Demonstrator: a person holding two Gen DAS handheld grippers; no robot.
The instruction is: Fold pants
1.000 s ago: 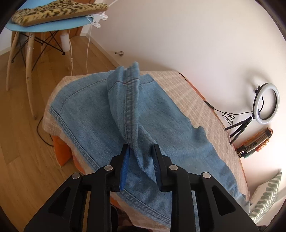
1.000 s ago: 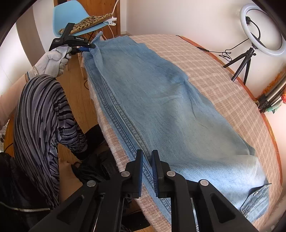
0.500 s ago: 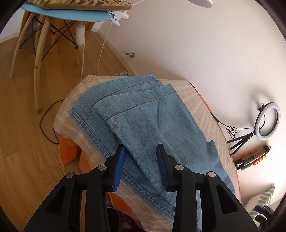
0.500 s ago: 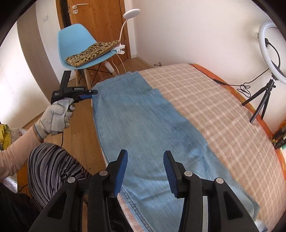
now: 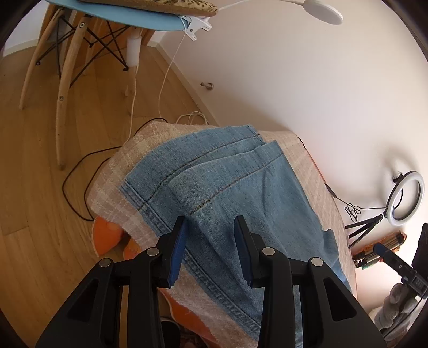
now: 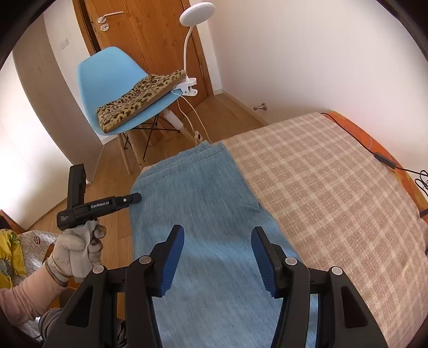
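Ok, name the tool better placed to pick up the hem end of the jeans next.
Left. The left tool hovers open right beside the jeans near their hems, likely closest. The right tool, jaws opening and empty, sits further up the legs.

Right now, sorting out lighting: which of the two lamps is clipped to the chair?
The white gooseneck lamp, clamped to the blue chair; the ring light stands on its tripod.

Both wrist views down onto pants (image 5: pixel 240 192)

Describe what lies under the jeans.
The jeans lie on a checked blanket, with orange bedding showing below its edge. Anything directly beneath the denim is covered.
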